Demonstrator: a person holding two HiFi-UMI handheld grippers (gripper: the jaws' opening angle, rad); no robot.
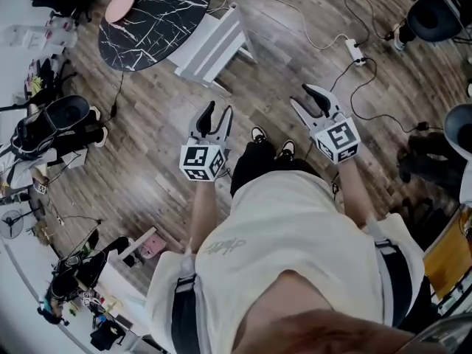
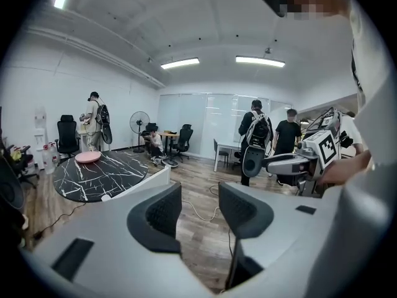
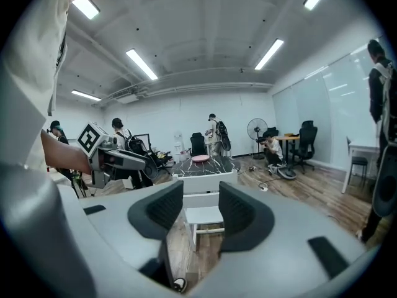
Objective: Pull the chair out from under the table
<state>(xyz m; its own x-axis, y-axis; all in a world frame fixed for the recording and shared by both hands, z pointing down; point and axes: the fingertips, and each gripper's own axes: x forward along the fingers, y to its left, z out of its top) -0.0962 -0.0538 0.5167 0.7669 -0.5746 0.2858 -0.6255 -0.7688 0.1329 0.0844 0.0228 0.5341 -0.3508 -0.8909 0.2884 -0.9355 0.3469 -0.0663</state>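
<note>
A white chair [image 1: 214,46] stands at the edge of a round black marble table [image 1: 155,17], its seat partly under the top. A pink plate [image 1: 119,6] lies on the table. My left gripper [image 1: 216,114] and right gripper [image 1: 306,98] are held side by side over the wooden floor, short of the chair, both open and empty. In the right gripper view the chair [image 3: 201,216] shows between the jaws of that gripper [image 3: 198,213], with the table [image 3: 201,164] behind it. In the left gripper view the table [image 2: 99,172] and chair back [image 2: 139,188] lie left of that gripper [image 2: 198,207].
Cables and a power strip [image 1: 355,50] run across the floor right of the chair. Office chairs [image 1: 431,17] stand at the right, bags and gear [image 1: 59,124] at the left. Several people [image 2: 257,135] stand further back in the room. My own shoes [image 1: 258,135] are between the grippers.
</note>
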